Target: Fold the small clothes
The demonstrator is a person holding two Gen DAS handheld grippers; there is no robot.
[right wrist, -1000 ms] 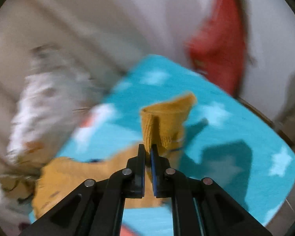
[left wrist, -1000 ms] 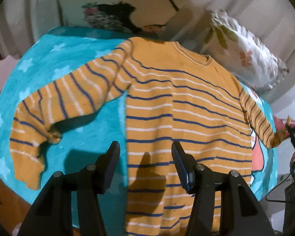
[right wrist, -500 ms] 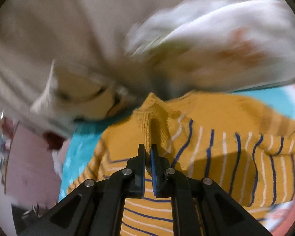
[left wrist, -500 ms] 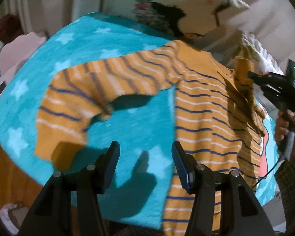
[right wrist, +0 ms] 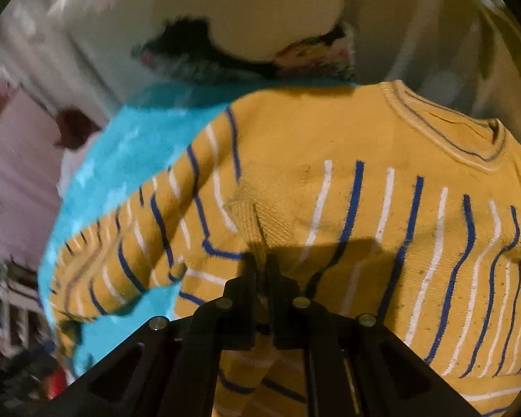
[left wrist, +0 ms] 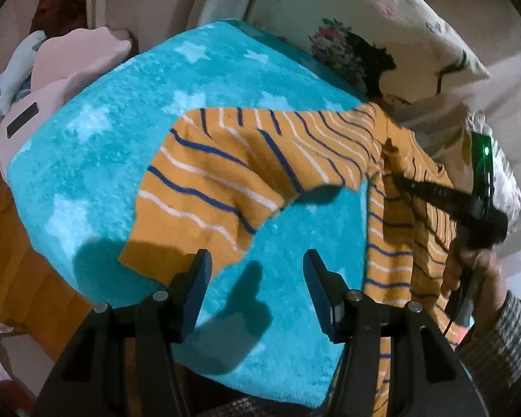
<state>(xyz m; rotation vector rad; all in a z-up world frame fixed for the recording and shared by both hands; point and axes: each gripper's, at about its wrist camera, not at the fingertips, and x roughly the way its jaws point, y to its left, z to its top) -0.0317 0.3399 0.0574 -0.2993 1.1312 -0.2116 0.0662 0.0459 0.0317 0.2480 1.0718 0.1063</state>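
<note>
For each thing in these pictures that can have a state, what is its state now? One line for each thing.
sweater: lies flat on the blanket, body spread, not yet folded.
right sleeve cuff: pinched, carried over the sweater's chest.
left sleeve: spread out sideways on the blanket, untouched.
right gripper: shut on the cuff.
left gripper: open, empty, above the blanket near the left sleeve's end.
blanket: spread under the sweater.

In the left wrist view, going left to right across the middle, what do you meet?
Pink cushion → teal star blanket → outstretched striped sleeve → sweater body → right claw, shut on the other sleeve's cuff → right hand.
</note>
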